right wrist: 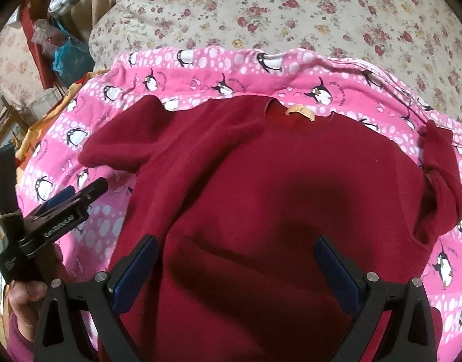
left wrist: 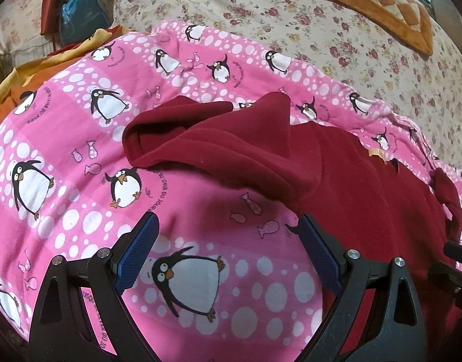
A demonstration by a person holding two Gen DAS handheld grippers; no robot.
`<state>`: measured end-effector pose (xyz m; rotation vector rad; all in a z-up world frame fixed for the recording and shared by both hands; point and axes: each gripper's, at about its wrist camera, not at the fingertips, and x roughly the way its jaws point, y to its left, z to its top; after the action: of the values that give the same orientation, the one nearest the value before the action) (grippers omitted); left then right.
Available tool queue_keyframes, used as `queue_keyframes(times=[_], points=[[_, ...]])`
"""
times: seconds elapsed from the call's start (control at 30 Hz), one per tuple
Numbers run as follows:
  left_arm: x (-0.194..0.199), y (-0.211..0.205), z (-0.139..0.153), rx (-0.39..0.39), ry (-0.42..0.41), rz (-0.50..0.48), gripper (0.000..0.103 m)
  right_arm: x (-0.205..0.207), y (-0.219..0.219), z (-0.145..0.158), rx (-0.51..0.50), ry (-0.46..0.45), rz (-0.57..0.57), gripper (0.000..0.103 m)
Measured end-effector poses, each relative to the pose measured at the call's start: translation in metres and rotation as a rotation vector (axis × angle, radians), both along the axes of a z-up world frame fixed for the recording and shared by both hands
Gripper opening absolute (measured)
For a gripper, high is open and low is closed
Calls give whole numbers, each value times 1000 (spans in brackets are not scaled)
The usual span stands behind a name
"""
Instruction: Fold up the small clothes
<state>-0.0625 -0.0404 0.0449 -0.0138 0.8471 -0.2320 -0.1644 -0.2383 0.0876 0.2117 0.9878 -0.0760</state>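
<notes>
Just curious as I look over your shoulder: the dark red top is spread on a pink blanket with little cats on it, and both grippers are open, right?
Nearly. The pink blanket is printed with penguins, not cats; both wrist views show them. The rest holds: the dark red top lies spread on it, and the left gripper and right gripper are both open.

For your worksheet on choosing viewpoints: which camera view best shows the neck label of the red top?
The right wrist view: the neck label sits near centre, facing the camera, on the spread red top. The left wrist view shows it small and oblique.
</notes>
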Motion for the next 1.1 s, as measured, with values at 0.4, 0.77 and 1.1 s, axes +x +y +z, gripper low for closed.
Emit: queue_keyframes(times=[0.4, 0.77, 1.1], points=[[41, 50, 25, 5, -60, 151, 93, 9, 13, 8, 21, -23, 77, 102], [123, 38, 15, 210, -34, 69, 91, 5, 3, 4, 75, -13, 93, 102], [165, 37, -22, 229, 104, 21, 40, 9, -8, -11, 122, 29, 72, 102]])
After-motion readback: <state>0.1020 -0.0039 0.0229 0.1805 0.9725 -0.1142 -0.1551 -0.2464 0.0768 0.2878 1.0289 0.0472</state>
